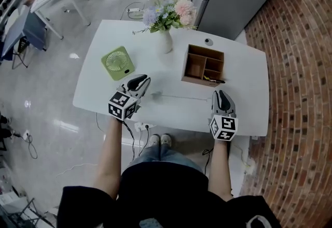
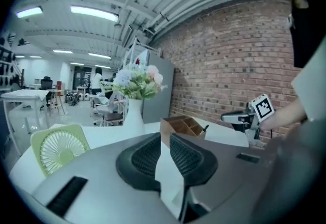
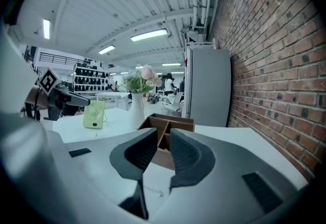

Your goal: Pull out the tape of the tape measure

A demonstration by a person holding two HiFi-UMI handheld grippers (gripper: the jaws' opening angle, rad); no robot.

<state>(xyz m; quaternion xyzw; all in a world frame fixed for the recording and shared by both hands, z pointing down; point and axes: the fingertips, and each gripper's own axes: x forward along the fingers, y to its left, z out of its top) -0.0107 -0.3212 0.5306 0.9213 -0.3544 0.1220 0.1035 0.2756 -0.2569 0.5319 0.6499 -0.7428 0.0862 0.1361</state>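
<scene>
Left gripper [image 2: 165,141]: jaws stand a narrow gap apart. I see only white table top through the gap, and nothing is clamped.
Pads [image 2: 147,159]: black and ribbed, set in smooth grey shells with a curved outline.
Right gripper [image 3: 164,134]: jaws apart with a wider gap than the left. Nothing sits between them, and I see the wooden box beyond.
Tape [image 1: 181,98]: a thin pale strip lying flat on the table between the two grippers, held by neither. There is a small lump at its left end, too small for me to identify.
Table [image 1: 244,71]: white, smooth top with rounded corners.
Box [image 1: 185,64]: brown wood, rectangular, open-topped and divided into compartments. It stands beyond the right gripper.
Fan [image 1: 118,63]: pale green, square with rounded corners and a round slatted grille. It is beyond the left gripper.
Vase [image 1: 165,42]: white, smooth and narrow-necked. It stands upright and holds pastel flowers [image 1: 168,13].
Wall [image 1: 295,66]: red brick, at my right.
</scene>
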